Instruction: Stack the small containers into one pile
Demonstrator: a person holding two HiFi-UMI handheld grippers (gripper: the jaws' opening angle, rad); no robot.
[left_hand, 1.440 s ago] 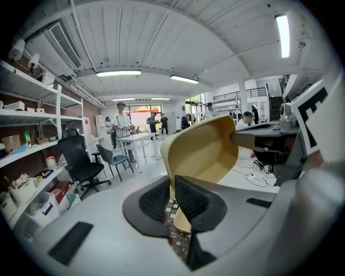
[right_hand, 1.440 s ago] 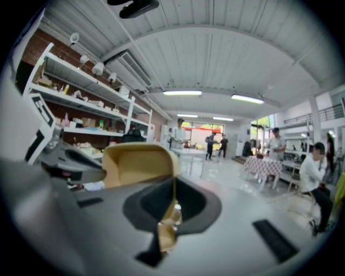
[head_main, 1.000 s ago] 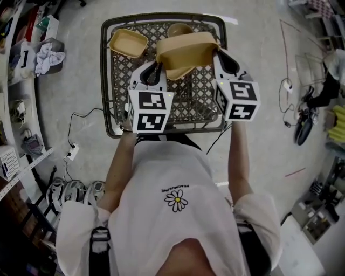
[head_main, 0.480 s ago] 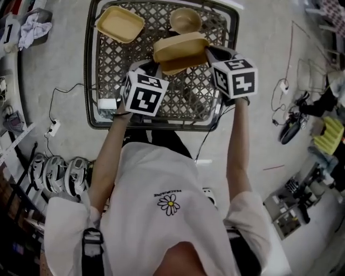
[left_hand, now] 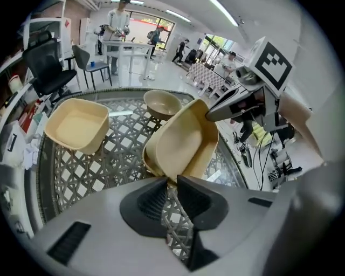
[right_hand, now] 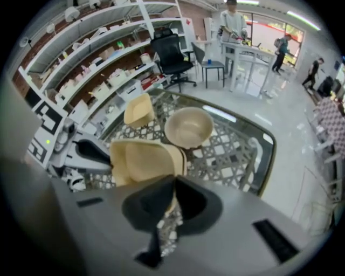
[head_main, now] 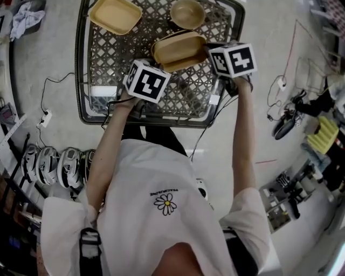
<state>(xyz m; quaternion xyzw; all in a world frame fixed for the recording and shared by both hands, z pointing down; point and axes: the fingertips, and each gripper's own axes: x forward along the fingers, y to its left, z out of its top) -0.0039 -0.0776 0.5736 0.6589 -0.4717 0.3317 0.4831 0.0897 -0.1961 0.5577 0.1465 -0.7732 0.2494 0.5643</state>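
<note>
Came down onto the lattice table (head_main: 102,54) with the rectangular container (head_main: 178,48), no more raised and tilted but low at the mesh, just beside the round bowl (head_main: 187,13) and well apart from the square container (head_main: 115,15). Had just been opening the left tongs (left_hand: 173,183), slack around the near rim. Kept the right tongs (right_hand: 173,186) clamped on the other rim. Looked like a set-down; pile not yet complete.

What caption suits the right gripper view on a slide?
Right hand-held gripper shut on the rim of a tan container; round bowl and second container beyond, on a lattice table.
</note>
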